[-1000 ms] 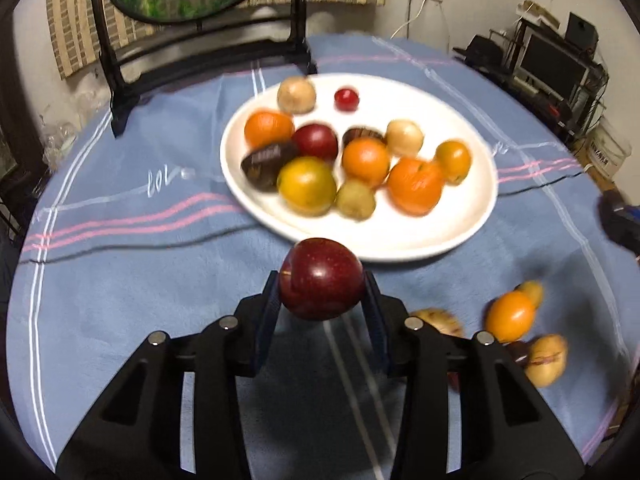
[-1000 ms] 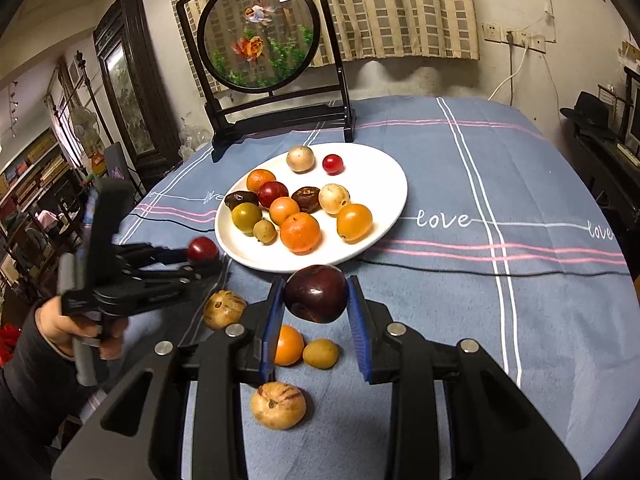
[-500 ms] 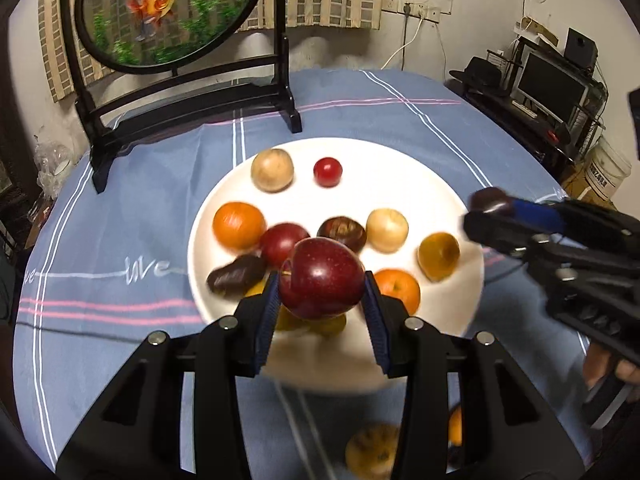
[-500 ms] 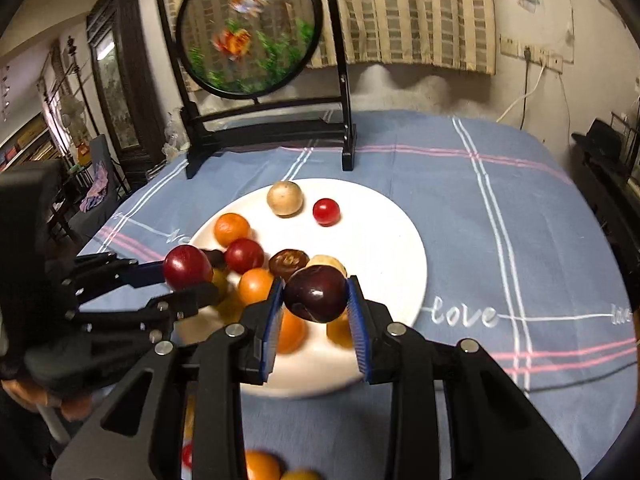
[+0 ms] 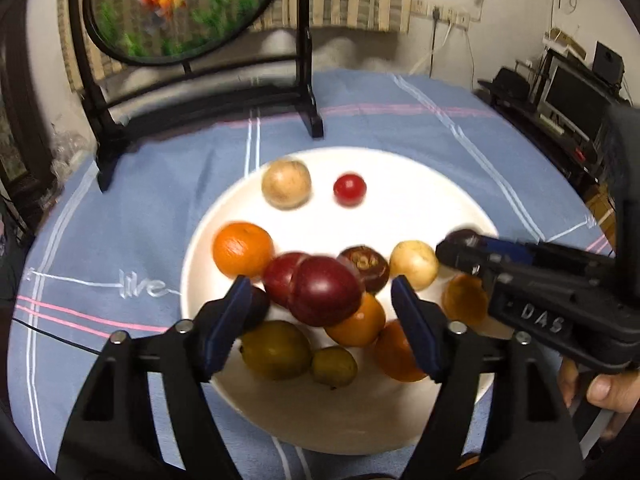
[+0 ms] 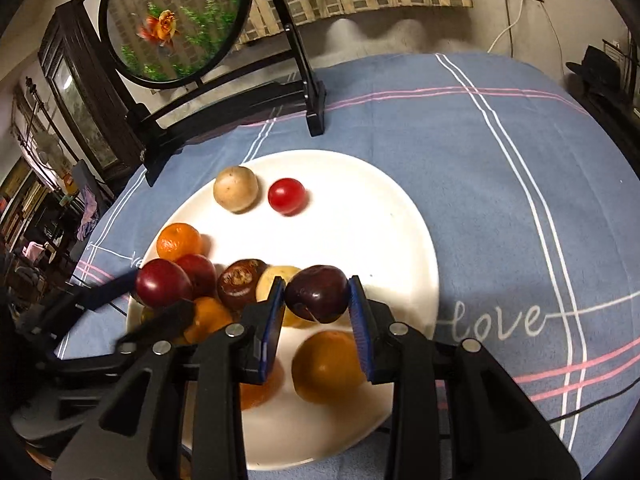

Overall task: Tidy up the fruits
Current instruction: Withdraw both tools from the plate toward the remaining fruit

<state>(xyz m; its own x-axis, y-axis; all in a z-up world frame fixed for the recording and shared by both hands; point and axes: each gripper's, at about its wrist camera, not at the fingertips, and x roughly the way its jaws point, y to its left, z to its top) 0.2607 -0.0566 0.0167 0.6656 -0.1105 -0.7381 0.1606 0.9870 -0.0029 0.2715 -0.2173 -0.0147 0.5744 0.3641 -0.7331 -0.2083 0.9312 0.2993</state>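
Presently, both grippers are positioned over the white plate (image 5: 404,172), which sits on a worktop covered by a blue striped cloth (image 6: 500,168).

Left gripper (image 5: 320,300): its jaws have just been opening and now stand wide. The red apple (image 5: 325,291) lies between the blue pads with a clear gap on each side; neither pad presses on it. It appears among the piled fruit, beside a second red fruit (image 5: 282,278); whether it rests on the pile cannot be told, as the apple is blurred.

Right gripper (image 6: 316,300): its jaws are narrow and have eased apart slightly. The dark plum (image 6: 317,294) sits between the pads, touching both, above the near part of the plate and over an orange fruit (image 6: 326,372).

Plate contents: an orange (image 5: 243,249) at the left, a tan round fruit (image 5: 286,185) and a small red fruit (image 5: 349,189) at the far side, a brown fruit (image 5: 366,266), a pale round fruit (image 5: 414,265), and two green-yellow fruits (image 5: 276,349) at the near edge.

A black stand with a round goldfish panel (image 6: 176,20) is at the far side of the worktop. A hand (image 5: 600,392) grips the right tool.
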